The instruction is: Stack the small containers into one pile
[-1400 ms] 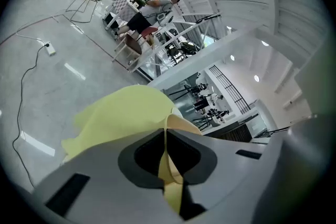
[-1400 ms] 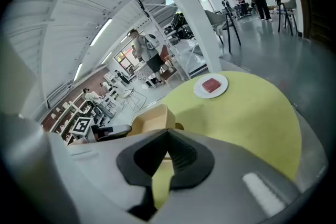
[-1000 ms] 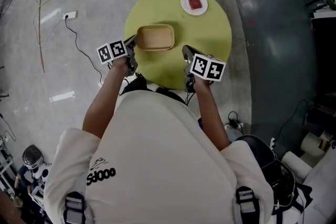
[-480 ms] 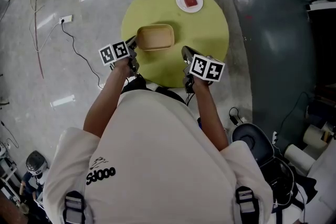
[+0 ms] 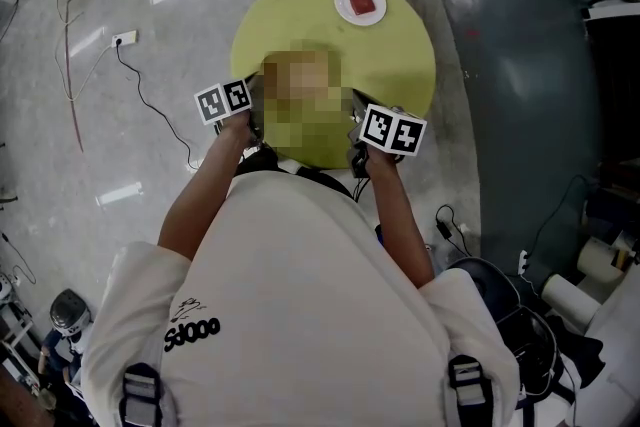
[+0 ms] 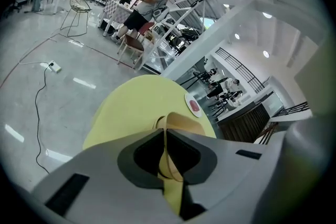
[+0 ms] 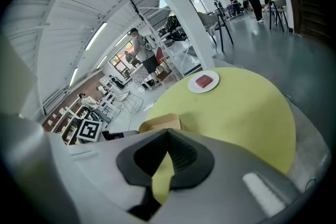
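Yellow-green round table (image 5: pixel 400 35) carried a tan, thin-walled container (image 6: pixel 178 118) near the person's edge. The left gripper (image 6: pixel 165 130) was clamped on its rim with the wall nipped between the jaws, while the right gripper (image 7: pixel 167 131) hung near the container's other end, jaws pressed together on nothing. Container judged light, stiff and somewhat slick, so the upright rim wall looked the sensible hold, pinched squarely lest it tilt or slip; no second container showed to stack with, only a small white plate (image 5: pixel 361 3) bearing a red block (image 7: pixel 204 81) at the far side, well apart.
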Demonstrator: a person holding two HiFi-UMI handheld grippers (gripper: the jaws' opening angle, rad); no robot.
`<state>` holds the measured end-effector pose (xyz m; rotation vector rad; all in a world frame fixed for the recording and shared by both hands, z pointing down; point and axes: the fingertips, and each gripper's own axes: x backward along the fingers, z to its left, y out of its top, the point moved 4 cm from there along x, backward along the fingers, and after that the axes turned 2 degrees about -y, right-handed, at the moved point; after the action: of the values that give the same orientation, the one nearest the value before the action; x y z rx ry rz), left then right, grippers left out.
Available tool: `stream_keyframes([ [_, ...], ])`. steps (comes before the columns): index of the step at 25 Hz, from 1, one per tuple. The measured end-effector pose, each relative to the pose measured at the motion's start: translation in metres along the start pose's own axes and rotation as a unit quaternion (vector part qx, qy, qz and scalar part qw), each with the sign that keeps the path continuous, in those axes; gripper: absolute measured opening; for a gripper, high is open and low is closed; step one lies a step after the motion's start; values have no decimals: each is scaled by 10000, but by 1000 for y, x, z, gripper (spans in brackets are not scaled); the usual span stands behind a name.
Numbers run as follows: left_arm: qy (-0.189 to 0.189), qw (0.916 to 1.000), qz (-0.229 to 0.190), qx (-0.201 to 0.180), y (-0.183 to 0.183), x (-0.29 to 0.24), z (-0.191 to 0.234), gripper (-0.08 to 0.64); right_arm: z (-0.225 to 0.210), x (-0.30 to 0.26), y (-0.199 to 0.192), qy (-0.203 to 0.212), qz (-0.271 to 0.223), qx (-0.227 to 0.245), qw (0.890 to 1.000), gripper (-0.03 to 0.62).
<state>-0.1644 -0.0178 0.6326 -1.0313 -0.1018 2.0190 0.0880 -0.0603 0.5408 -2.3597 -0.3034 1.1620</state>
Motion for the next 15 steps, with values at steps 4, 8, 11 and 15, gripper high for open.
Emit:
stream_keyframes([
  [4, 245, 9987, 167, -423, -3, -3, 2, 21, 0, -1, 0, -27, -2, -36, 10000, 11],
  [8, 293, 9983, 245, -432, -7, -7, 6, 21, -1, -2, 1, -59, 15, -48, 10000, 11],
  [11, 292, 9980, 282, -490, -6, -10, 6, 21, -2, -4, 2, -75, 36, -47, 10000, 11],
  [15, 290, 9969, 343, -647, -4, -13, 6, 23, 0, -9, 3, -70, 43, -23, 10000, 11],
])
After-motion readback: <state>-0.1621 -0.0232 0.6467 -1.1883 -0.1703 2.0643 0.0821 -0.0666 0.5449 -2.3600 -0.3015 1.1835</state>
